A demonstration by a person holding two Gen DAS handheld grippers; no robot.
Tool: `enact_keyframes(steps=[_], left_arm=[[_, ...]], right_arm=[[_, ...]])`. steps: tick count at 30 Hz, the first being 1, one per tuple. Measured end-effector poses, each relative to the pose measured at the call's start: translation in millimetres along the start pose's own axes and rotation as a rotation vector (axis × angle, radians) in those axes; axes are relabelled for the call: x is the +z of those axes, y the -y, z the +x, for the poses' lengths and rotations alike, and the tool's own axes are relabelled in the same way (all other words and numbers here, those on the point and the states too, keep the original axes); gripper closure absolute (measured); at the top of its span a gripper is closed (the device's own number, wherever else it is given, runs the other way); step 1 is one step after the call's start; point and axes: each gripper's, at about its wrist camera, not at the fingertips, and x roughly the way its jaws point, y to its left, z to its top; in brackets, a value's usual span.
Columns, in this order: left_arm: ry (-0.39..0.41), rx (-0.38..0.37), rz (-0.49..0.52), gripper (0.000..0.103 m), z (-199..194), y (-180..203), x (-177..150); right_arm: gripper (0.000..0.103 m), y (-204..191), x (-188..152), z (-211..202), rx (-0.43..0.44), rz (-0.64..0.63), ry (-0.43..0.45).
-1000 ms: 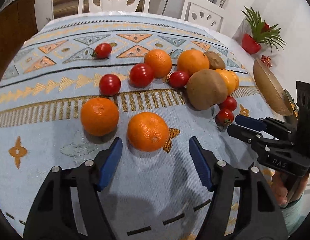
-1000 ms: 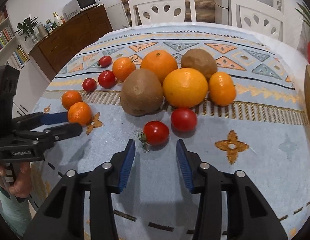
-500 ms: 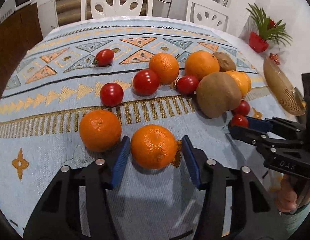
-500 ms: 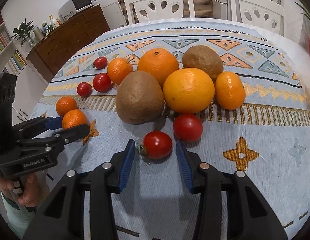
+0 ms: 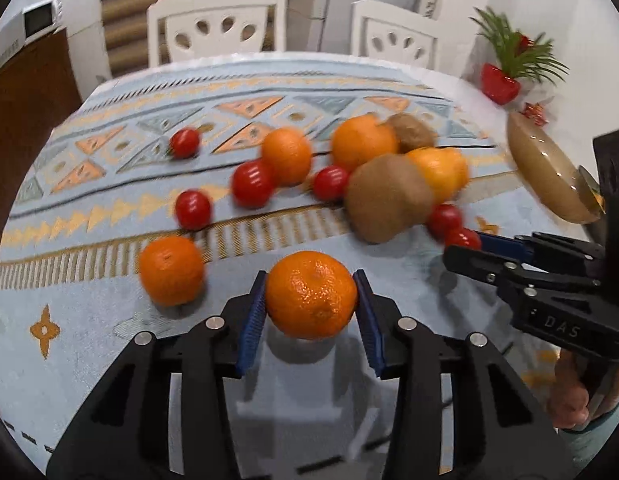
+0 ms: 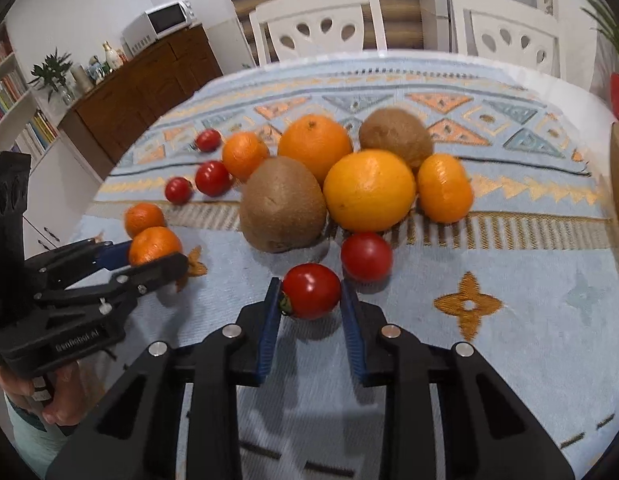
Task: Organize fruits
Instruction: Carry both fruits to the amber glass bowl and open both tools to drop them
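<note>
- Both grippers have closed in since a second ago: left gripper [image 5: 309, 296] now clamps a mandarin [image 5: 311, 294], right gripper [image 6: 310, 298] clamps a tomato [image 6: 312, 290], both low over the counter [image 6: 509, 264].
- Only the left view shows the bowl [image 5: 549, 176].

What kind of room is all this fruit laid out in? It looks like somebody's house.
Most likely a home dining room. The table wears a patterned cloth with white dining chairs pushed up to its far side, and a wooden sideboard against the wall carries a microwave, with bookshelves beside it.
</note>
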Motion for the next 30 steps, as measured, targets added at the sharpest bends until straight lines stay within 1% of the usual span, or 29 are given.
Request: enact_keyframes(steps=[4, 7, 8, 11, 13, 14, 17, 19, 23, 26, 30], left_arm=[[0.023, -0.032, 0.054, 0.061, -11, 33, 11], [0.035, -0.054, 0.098, 0.061, -13, 61, 23], [0.036, -0.072, 0.112, 0.061, -13, 73, 30], [0.027, -0.156, 0.154, 0.061, -10, 105, 47], [-0.011, -0.239, 0.196, 0.061, -3, 133, 65], [-0.013, -0.269, 0.216, 0.061, 0, 148, 73], [-0.003, -0.364, 0.259, 0.061, 6, 193, 99], [0.006, -0.432, 0.264, 0.061, 13, 220, 115], [0.007, -0.496, 0.284, 0.061, 35, 266, 130], [-0.008, -0.509, 0.308, 0.061, 57, 292, 133], [-0.057, -0.499, 0.314, 0.061, 88, 316, 132]], right_arm=[[0.074, 14, -1, -25, -0.006, 0.026, 0.043], [0.074, 36, -1, -49, -0.032, 0.059, 0.082], [0.074, 46, 0, -58, -0.045, 0.073, 0.098], [0.074, 75, 3, -88, -0.103, 0.116, 0.148], [0.074, 98, 5, -108, -0.159, 0.145, 0.175], [0.074, 113, 6, -119, -0.198, 0.171, 0.189], [0.074, 160, 8, -142, -0.268, 0.271, 0.209], [0.074, 187, 6, -150, -0.308, 0.33, 0.21], [0.074, 237, -5, -153, -0.379, 0.447, 0.178], [0.074, 263, -11, -149, -0.402, 0.511, 0.146], [0.074, 280, -17, -142, -0.45, 0.567, 0.097]])
